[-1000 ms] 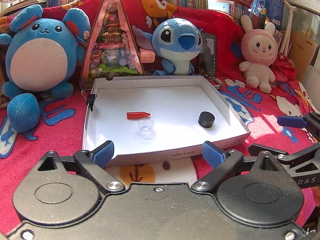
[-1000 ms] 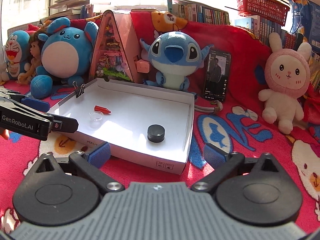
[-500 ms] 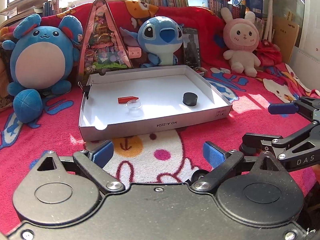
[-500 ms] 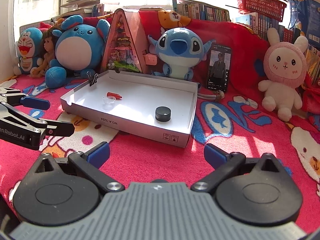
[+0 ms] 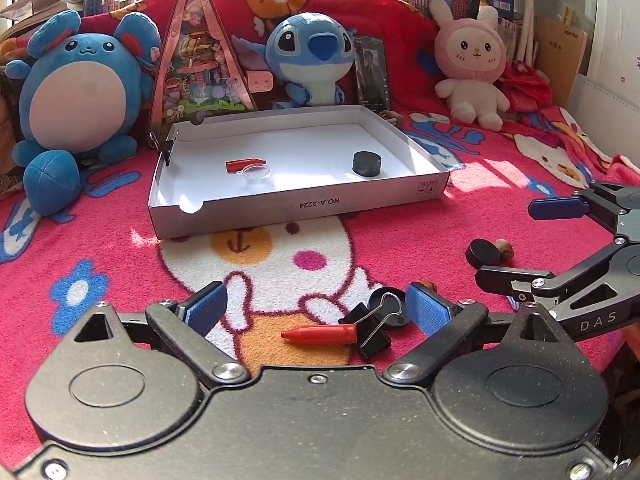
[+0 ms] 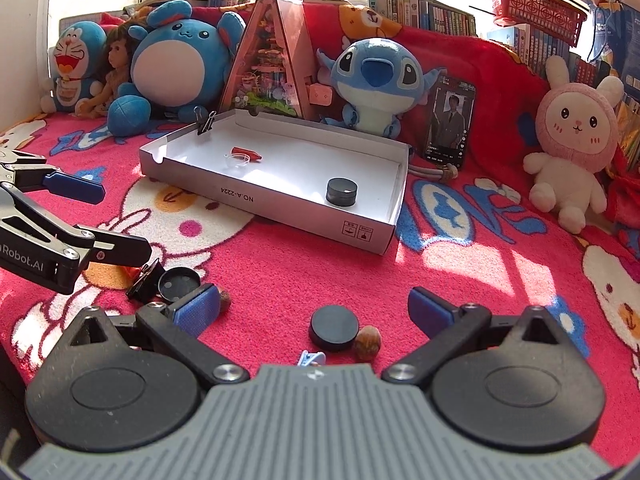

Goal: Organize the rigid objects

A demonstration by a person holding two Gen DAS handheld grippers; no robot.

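Here the left gripper [image 5: 316,308] stands with jaws wide apart and empty; a red crayon-shaped piece [image 5: 320,334] lies on the blanket [image 5: 120,256] between them, its blunt end touching a black binder clip [image 5: 370,330], with a round black lid [image 5: 390,306] just behind, close to the right pad. The right gripper [image 6: 314,308] is likewise spread and holds nothing; a black disc [image 6: 334,328] and a brown nut [image 6: 368,343] lie touching between its jaws, and a pale blue clip [image 6: 311,358] sits at the gripper body's front edge. The white box [image 5: 296,206] rests well ahead of both grippers, walls low, holding a red piece [image 5: 244,165], a clear cup [image 5: 256,174] and a black puck [image 5: 367,163], with bare floor between them. Open blanket separates box and grippers. Plush toys [image 5: 304,60] crowd the box's far edge
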